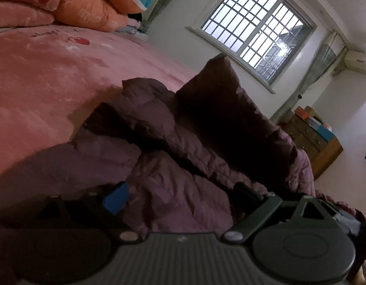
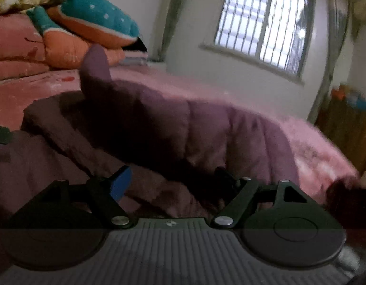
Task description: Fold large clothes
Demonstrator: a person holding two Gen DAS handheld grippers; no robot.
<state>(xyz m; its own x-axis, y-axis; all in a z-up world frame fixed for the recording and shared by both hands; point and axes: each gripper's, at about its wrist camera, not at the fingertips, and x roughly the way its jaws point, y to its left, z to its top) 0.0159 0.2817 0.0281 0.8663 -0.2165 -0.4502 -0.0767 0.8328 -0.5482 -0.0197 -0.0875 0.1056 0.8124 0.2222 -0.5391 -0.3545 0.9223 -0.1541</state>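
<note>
A large purple quilted down jacket lies crumpled on the pink bed, with one part sticking up toward the window. It also shows in the right wrist view, where a sleeve end stands upright. My left gripper is open, its fingers spread wide with jacket fabric lying between them. My right gripper is open too, low over the jacket's near folds, with fabric between its fingers. The left gripper's edge shows at the far left of the right wrist view.
Stacked pink, orange and teal quilts lie at the head of the bed. A barred window is in the far wall. A wooden dresser with boxes on top stands by the bed's right side.
</note>
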